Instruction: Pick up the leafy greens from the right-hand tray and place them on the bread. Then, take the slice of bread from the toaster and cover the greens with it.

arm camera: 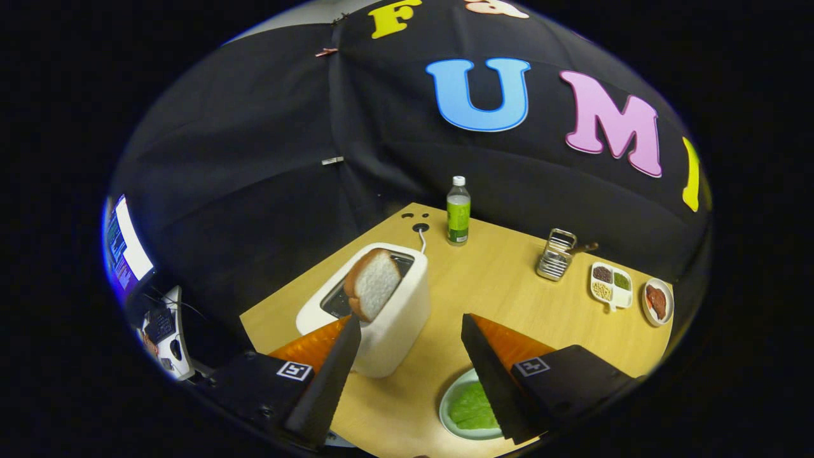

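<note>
Bread slice (373,284), white crumb, brown crust, seen upright in slot of white rounded toaster (381,315), tilted, long axis near vertical. Gripper (410,324) fingers spread wide, nothing pinched; toaster just ahead of left finger. Leafy greens (474,407) laid flat on pale round plate (448,397), partly hidden by right finger. Wooden table (496,280) smooth.

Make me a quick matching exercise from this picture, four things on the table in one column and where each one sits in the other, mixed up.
The claw is open, holding nothing.

1. bread slice
2. bottle
3. leafy greens
4. divided dish

A. on a plate by the right finger
B. beside the wire rack
C. in the toaster slot
D. at the table's far edge, near the cloth wall

Pairs: 1-C, 2-D, 3-A, 4-B
</note>
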Demonstrator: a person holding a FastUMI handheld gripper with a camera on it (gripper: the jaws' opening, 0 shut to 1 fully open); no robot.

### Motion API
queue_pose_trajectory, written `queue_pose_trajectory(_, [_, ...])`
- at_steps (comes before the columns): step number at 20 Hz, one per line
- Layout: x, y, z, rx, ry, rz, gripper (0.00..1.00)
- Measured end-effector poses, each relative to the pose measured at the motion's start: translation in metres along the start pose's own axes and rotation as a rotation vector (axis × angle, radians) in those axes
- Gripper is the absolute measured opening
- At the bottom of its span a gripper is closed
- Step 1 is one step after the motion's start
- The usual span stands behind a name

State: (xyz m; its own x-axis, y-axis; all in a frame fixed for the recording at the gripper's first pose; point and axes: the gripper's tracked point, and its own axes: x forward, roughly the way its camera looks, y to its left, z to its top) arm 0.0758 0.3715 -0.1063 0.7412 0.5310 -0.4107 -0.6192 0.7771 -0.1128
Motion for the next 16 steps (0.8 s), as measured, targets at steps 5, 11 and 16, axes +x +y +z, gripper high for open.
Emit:
queue_pose_trajectory(5, [0.031,0.033,0.009,-0.038,0.017,0.028,0.99])
queue_pose_trajectory(11, [0.068,0.043,0.014,-0.063,0.023,-0.014,0.99])
queue_pose_trajectory(16, [0.104,0.037,0.015,-0.093,0.031,-0.091,0.99])
